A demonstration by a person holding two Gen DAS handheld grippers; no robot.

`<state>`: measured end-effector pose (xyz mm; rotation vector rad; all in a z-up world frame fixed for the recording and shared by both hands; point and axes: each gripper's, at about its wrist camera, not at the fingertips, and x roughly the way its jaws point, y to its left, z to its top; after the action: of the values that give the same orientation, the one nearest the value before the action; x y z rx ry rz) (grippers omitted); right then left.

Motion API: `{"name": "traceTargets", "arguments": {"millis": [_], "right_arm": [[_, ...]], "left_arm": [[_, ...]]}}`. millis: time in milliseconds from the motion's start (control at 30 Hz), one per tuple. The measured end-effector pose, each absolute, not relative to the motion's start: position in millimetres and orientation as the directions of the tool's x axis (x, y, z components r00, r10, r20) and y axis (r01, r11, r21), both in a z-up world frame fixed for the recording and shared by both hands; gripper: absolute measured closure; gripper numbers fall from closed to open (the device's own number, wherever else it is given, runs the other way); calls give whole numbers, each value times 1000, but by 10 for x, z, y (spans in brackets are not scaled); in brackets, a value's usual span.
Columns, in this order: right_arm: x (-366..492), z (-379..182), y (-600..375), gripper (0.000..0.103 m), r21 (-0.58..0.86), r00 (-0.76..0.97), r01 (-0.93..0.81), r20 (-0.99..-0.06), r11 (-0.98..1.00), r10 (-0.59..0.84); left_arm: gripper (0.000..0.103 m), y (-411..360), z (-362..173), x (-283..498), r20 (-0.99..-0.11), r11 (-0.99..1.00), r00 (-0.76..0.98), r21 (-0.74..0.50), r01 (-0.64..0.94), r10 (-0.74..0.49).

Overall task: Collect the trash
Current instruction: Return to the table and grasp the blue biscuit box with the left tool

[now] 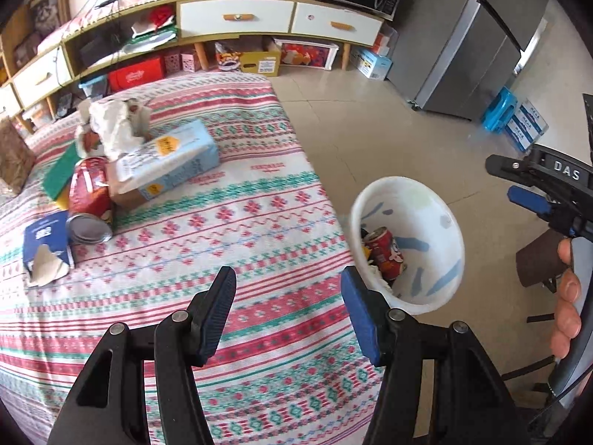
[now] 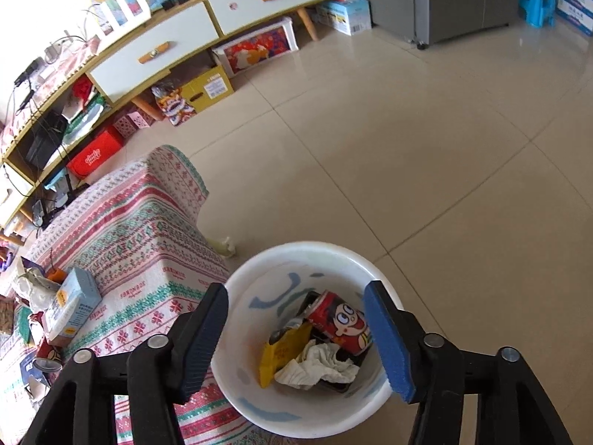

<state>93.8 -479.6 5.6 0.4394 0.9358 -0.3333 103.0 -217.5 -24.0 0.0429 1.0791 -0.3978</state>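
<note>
My right gripper (image 2: pixel 296 293) hangs open above the white bin (image 2: pixel 296 248) on the floor, with nothing between its fingers. In the bin lie a red cartoon can (image 2: pixel 341 319), a yellow wrapper (image 2: pixel 281 352) and crumpled white tissue (image 2: pixel 318 367). My left gripper (image 1: pixel 287 282) is open and empty over the patterned tablecloth (image 1: pixel 259 222), near the table edge beside the bin (image 1: pixel 407 193). Farther left on the table lie a light blue box (image 1: pixel 174 163), a red can on its side (image 1: pixel 90 200), crumpled white paper (image 1: pixel 115 126) and a torn blue packet (image 1: pixel 46 244).
A hand (image 1: pixel 567 296) holds the right tool at the far right. A long low cabinet (image 1: pixel 237 18) with boxes under it lines the back. A grey fridge (image 1: pixel 474 48) and a blue stool (image 1: pixel 498 109) stand on the tiled floor. A small scrap (image 2: pixel 226 246) lies by the table.
</note>
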Motion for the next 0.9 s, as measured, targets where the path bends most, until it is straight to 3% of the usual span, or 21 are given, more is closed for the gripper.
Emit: {"name": "traceTargets", "arguments": {"millis": [100,533,900], "right_arm": [[965,145,-4642,22,185,586,417,-803,890,-108],[1176,242,-3986,17,234,672,234,-740,944,17],[1455,-29,-3465,17,218,582,143,-807,965,96]], "left_arm": [[42,-1786,-184,1116,-865,948,431,-142,284,-258],[39,186,-132,1513,-877,986,463,-163,-26,-132],[38,559,-466,1722,-899,959,394,-255,-119,-190]]}}
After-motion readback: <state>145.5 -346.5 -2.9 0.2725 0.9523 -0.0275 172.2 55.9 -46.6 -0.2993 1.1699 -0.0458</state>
